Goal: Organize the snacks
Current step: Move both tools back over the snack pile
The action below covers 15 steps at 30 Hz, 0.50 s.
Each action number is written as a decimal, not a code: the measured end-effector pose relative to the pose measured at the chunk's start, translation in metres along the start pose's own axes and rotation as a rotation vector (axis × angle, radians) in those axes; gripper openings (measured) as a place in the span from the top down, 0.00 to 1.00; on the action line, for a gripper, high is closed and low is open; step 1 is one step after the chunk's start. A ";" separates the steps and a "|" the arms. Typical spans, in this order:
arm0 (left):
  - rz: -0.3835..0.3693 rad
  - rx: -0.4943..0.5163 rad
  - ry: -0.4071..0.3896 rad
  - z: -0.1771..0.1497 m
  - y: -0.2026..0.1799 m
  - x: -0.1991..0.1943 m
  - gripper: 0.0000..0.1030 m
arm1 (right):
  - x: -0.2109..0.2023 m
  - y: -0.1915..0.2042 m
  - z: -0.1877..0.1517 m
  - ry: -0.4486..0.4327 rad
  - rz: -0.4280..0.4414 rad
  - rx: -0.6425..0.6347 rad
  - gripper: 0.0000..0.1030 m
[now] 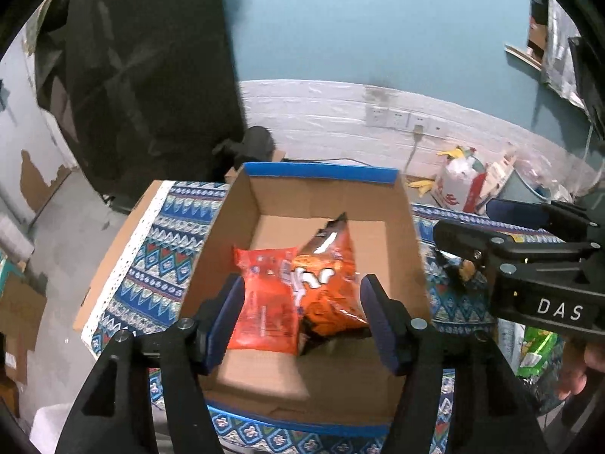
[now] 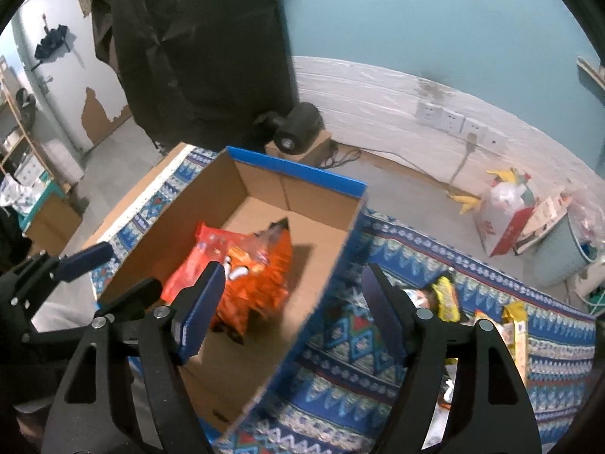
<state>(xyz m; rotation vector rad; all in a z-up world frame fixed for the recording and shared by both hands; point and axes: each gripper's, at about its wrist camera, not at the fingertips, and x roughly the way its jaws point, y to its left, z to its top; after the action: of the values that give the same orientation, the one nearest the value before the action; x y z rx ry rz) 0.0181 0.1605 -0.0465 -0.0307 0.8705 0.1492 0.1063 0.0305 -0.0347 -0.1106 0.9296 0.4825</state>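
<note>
1. Counter, covered by a blue cloth with a zigzag pattern: it carries everything listed below.
2. Open brown cardboard box with blue-taped rims: it stands on the counter, directly under my left claw.
3. Orange crinkled chip bag: it lies inside the box, toward its right side as my left wrist camera sees it, overlapping the packet beside it.
4. Flat red-orange plastic snack packet: it lies inside the box, touching the chip bag's left edge.
5. My left claw: spread wide above the two packets, gripping nothing.
6. My right claw: spread wide, empty, straddling the box's right wall.
7. Yellow-wrapped snacks: they lie on the cloth outside the box, right of my right claw.
8. Green snack packet: at the counter's right edge, partly hidden by my right claw.
</note>
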 end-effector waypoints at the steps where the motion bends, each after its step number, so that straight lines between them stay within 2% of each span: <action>1: -0.010 0.010 -0.001 0.000 -0.005 -0.001 0.37 | -0.003 -0.004 -0.003 0.000 -0.006 0.005 0.27; 15: -0.085 0.097 -0.003 -0.005 -0.059 -0.013 0.34 | -0.041 -0.069 -0.049 0.017 -0.090 0.067 0.26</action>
<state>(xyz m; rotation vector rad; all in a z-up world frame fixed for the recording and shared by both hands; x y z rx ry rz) 0.0145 0.1002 -0.0419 0.0232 0.8706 0.0274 0.0806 -0.0599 -0.0400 -0.0952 0.9521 0.3671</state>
